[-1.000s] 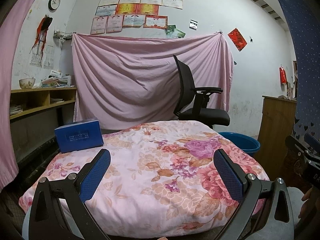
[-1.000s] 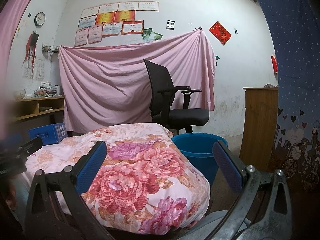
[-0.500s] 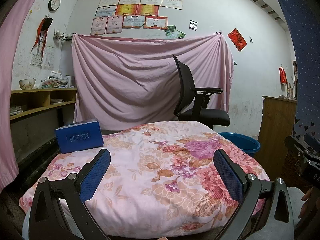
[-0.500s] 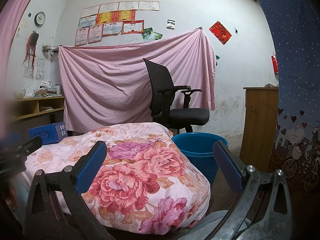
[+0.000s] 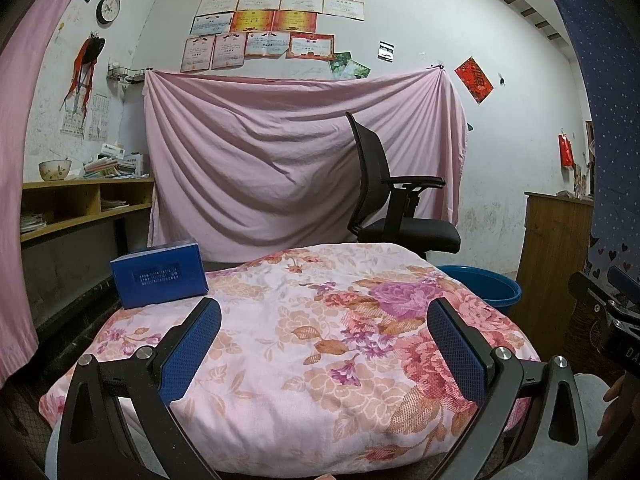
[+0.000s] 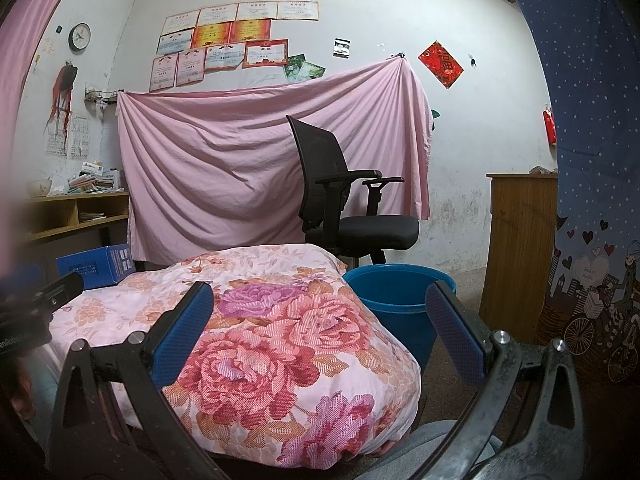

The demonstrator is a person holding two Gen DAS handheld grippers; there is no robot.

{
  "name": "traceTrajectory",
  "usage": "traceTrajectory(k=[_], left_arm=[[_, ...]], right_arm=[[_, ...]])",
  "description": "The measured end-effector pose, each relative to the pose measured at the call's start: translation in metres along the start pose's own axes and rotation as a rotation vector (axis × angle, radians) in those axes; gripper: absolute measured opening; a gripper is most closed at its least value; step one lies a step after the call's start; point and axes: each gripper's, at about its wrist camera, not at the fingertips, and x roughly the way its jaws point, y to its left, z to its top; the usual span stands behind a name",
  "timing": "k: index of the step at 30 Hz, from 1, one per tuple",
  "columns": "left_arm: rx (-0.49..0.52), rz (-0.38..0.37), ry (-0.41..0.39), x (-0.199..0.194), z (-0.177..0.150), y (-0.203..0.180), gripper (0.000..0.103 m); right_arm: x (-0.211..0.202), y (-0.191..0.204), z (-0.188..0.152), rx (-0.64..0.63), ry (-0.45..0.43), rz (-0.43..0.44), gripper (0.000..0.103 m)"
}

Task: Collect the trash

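A blue cardboard box (image 5: 160, 274) lies on the far left of a table covered by a pink floral cloth (image 5: 304, 320); it also shows in the right wrist view (image 6: 96, 266). A blue plastic bucket (image 6: 400, 304) stands on the floor right of the table, and its rim shows in the left wrist view (image 5: 488, 284). My left gripper (image 5: 324, 344) is open and empty, low over the table's near edge. My right gripper (image 6: 320, 332) is open and empty, over the table's right corner near the bucket.
A black office chair (image 5: 396, 200) stands behind the table before a hanging pink sheet (image 5: 280, 160). Wooden shelves (image 5: 72, 208) line the left wall. A wooden cabinet (image 6: 520, 248) stands at the right, beside a blue curtain (image 6: 592, 120).
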Motion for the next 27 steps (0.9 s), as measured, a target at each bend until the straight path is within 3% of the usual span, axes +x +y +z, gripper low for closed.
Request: traceTrajectory(k=[27], left_arm=[[0.002, 0.001, -0.004, 0.0001, -0.0007, 0.0001, 0.101]], right_arm=[[0.0004, 0.0001, -0.0037, -0.003, 0.000, 0.000, 0.103]])
